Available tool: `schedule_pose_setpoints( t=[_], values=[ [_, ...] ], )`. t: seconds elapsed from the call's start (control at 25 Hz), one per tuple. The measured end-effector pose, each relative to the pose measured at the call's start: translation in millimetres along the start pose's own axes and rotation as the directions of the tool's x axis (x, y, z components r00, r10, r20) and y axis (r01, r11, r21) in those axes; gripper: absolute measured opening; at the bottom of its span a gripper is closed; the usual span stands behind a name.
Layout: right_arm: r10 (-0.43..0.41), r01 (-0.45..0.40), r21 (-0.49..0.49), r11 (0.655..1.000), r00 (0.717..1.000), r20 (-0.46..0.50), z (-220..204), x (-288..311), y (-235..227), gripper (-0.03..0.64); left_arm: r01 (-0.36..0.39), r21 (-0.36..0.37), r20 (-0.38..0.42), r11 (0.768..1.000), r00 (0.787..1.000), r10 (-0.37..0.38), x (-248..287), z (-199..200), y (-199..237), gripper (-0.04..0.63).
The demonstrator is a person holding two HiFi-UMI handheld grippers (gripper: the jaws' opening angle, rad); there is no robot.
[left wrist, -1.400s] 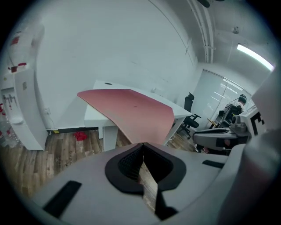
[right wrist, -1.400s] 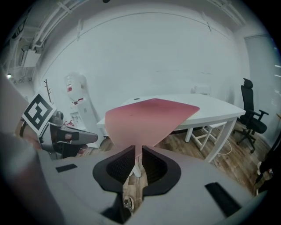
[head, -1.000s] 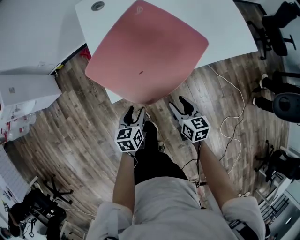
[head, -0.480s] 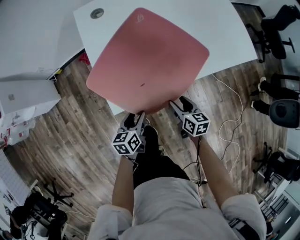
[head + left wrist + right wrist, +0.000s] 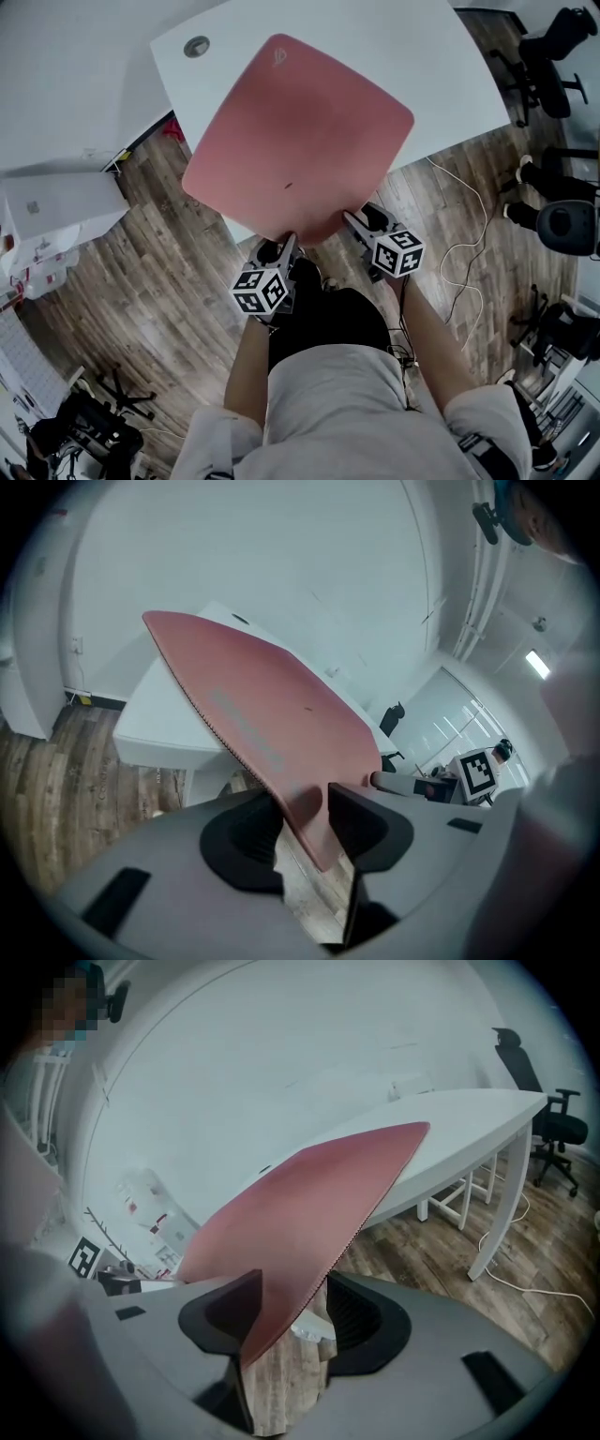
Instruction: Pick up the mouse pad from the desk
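- Large pink rounded-corner fabric mouse pad [image 5: 300, 131]: it is lying across the white rectangular desk [image 5: 441, 56], with its near edge overhanging the desk edge towards the person.
- Left gripper [image 5: 278, 246]: it is pointing up at the pad's overhanging near-left edge, and its square-marker cube [image 5: 260, 291] is sitting just behind the jaws.
- Left gripper view: the jaws of the left gripper [image 5: 305, 803] are closing, with the pad's edge [image 5: 272, 714] passing between them. They are standing fairly wide, and the wooden floor is showing in the gap below the pad.
- Right gripper [image 5: 364, 217]: it is meeting the same near edge further right, apart from the left gripper, with its marker cube [image 5: 398, 253] behind it.
- Right gripper view: the jaws of the right gripper [image 5: 291, 1288] are standing wide, not pinching. The pad [image 5: 300, 1213] is slanting through the gap between them, and its dotted underside edge is facing the right-hand jaw.
- In both gripper views the pad is rising from the jaws towards the desk top [image 5: 469, 1138].
- Surroundings: brown plank wooden floor [image 5: 150, 244], a white cable [image 5: 469, 234] trailing over it, and a black office chair [image 5: 553, 47] at upper right.
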State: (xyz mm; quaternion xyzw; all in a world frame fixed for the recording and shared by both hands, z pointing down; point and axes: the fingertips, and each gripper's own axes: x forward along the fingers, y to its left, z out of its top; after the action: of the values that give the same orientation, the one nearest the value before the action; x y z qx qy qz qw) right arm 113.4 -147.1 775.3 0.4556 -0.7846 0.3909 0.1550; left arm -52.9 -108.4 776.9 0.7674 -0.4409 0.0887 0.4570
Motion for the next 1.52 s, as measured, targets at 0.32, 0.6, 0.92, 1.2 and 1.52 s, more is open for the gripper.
schedule_pose_setpoints(
  t=[0.32,0.6,0.92,1.2,1.52],
  values=[
    [0.017,-0.015,-0.039,0.999,0.999,0.042,22,-17,9,0.127,-0.042,0.036,0.010,0.998,0.999,0.042,-11,13,-12,0.111],
    [0.077,-0.076,-0.040,0.996,0.997,0.029,30,-21,17,0.097,-0.088,0.059,0.005,0.994,0.996,0.087,-12,20,-18,0.091],
    [0.142,-0.141,-0.084,0.986,0.990,0.004,53,-15,37,0.074,-0.149,0.122,-0.007,0.981,0.989,0.151,-11,44,-24,0.072],
    [0.173,-0.172,-0.125,0.977,0.985,-0.004,81,2,54,0.071,-0.154,0.147,0.022,0.977,0.988,0.152,-5,83,-28,0.072],
    [0.189,-0.182,-0.195,0.964,0.982,0.018,116,5,72,0.067,-0.153,0.194,0.057,0.969,0.988,0.144,1,125,-38,0.067]
  ],
)
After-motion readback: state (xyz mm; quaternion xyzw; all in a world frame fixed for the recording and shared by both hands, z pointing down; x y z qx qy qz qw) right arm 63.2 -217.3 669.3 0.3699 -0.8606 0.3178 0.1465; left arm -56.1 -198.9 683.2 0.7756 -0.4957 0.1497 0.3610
